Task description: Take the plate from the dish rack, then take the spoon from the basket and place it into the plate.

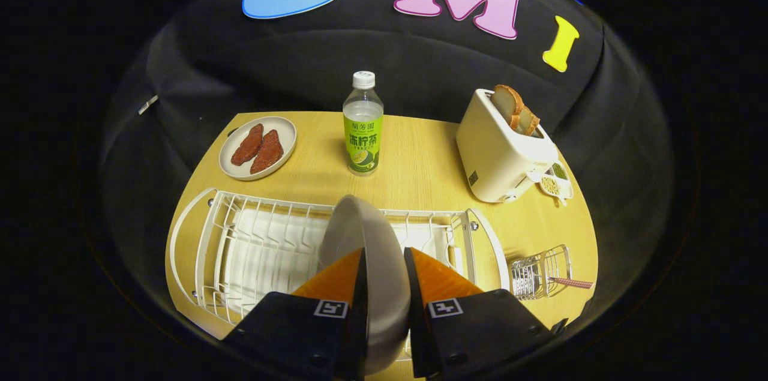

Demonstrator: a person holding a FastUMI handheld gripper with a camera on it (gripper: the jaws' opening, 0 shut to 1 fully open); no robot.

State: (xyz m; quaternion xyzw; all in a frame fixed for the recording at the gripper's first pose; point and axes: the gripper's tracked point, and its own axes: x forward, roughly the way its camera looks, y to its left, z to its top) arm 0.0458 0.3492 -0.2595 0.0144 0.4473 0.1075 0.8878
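In the gripper view, the gripper has its two fingers clamped on the plate, one finger pressing each face. The plate stands on edge, upright between the fingers, its rim rising toward twelve o'clock above the dish rack. The white wire rack lies just beyond the fingers, stretching from nine o'clock across to about three o'clock of the plate, on the wooden table.

At roughly four o'clock from the plate, just past the rack's right end, sits a small wire basket, with the spoon in it; the spoon's patterned handle sticks out to the right.

Farther off, at twelve o'clock, a bottle with a green label stands upright. At ten o'clock a small dish carries two reddish pieces of meat. At two o'clock a cream toaster holds slices of bread, and a little tray of beans lies just beside it.
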